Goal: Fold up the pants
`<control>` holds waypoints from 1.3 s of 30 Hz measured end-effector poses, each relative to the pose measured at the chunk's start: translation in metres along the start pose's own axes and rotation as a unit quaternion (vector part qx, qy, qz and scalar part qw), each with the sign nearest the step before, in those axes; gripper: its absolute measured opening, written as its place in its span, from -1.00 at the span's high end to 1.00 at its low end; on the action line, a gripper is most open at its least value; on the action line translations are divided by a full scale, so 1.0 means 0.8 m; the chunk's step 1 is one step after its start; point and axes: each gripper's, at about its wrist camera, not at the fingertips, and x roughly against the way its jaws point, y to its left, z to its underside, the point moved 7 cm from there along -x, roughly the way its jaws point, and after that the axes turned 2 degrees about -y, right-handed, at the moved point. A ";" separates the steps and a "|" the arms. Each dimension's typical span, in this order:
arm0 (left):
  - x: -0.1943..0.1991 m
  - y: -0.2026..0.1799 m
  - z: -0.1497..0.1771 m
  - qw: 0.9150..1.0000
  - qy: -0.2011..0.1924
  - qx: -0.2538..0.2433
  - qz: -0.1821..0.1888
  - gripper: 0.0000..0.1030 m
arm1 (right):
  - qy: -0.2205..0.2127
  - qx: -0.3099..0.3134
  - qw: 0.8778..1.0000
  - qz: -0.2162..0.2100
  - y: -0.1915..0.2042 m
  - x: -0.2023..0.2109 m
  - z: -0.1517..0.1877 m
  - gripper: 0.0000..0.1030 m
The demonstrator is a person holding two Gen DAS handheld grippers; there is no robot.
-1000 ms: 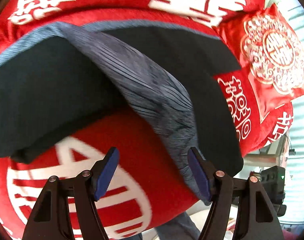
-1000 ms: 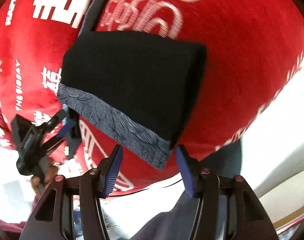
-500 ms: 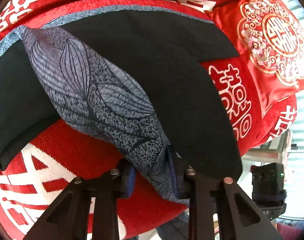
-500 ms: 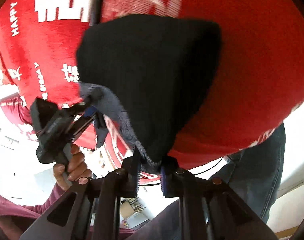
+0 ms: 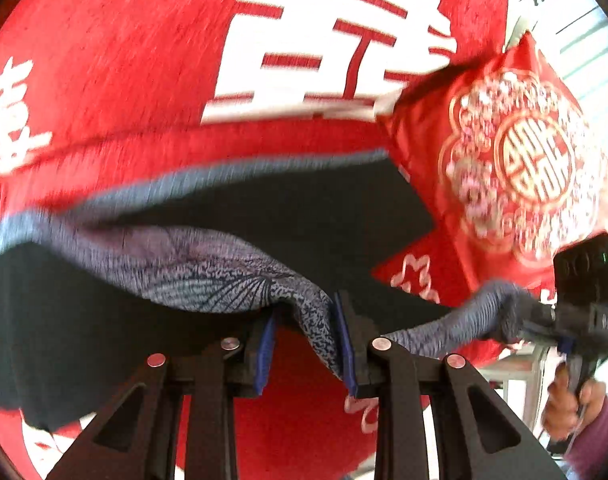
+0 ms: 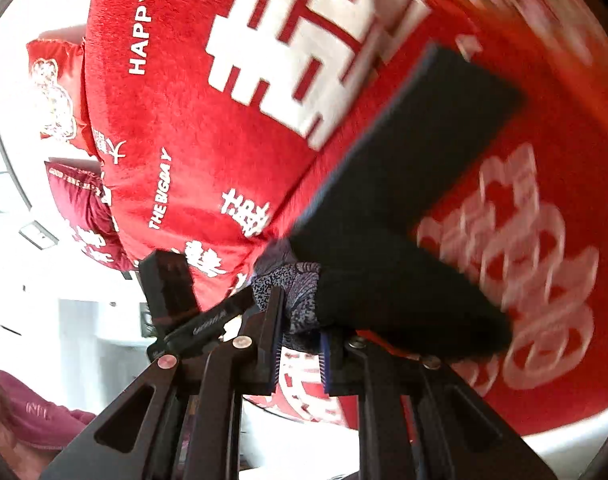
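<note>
Since the earlier frames both grippers have lifted the patterned grey hem of the black pants (image 5: 208,280) off the red bedspread (image 5: 136,80), so the cloth now hangs between them instead of lying flat. On the left gripper (image 5: 304,344) the blue pads are closed on the hem. At that view's right edge, the right gripper (image 6: 298,340) pinches the same hem, while the black leg stretches back across the bedspread toward the embroidered red pillow (image 5: 524,160).
</note>
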 end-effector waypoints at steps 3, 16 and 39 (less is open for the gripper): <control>-0.014 -0.003 -0.044 1.000 -0.017 -0.009 -0.015 0.42 | 0.006 0.015 1.000 0.017 -0.006 -0.007 -0.059 0.69; 0.000 0.072 -0.055 0.988 -0.019 0.016 -0.153 -0.20 | 0.008 0.126 0.967 0.220 -0.042 -0.049 -0.201 -0.52; -0.029 0.202 0.028 0.952 0.055 0.114 -0.277 -0.20 | 0.025 0.031 0.943 0.330 -0.144 -0.019 -0.124 0.40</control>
